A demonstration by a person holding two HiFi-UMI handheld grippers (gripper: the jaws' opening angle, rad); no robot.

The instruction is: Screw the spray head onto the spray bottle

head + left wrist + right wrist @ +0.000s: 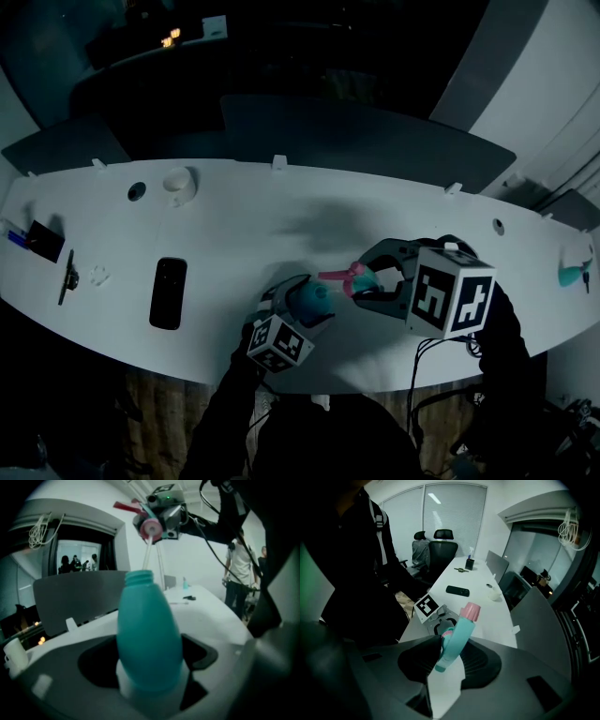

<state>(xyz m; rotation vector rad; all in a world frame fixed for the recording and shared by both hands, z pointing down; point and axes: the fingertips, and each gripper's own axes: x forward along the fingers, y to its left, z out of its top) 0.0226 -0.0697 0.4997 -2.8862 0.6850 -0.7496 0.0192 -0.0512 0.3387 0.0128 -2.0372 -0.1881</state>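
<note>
1. At front edge of white table [244, 234], head view: teal spray bottle [149, 634] clamped at lower body between jaws of left hand-held gripper [300, 302]; threaded neck bare, no cap on.
2. Just right of bottle in head view: right hand-held gripper [367, 283], jaws closed on spray head [457, 637], gripped by its teal body, pink collar [470, 611] sticking out past jaws.
3. Above bottle in left gripper view: spray head apart from neck, collar facing down at it, dip tube [147, 555] running down to bottle mouth; cannot tell if tip is inside.
4. Not screwed on yet.
5. Left of bottle, well apart: black phone [168, 292] flat on table.
6. Further left and back from bottle: white cup [179, 185]; small black items [45, 241] near table's left end.
7. Far right of bottle, at table's right end: small teal thing [571, 274], too small to identify.
</note>
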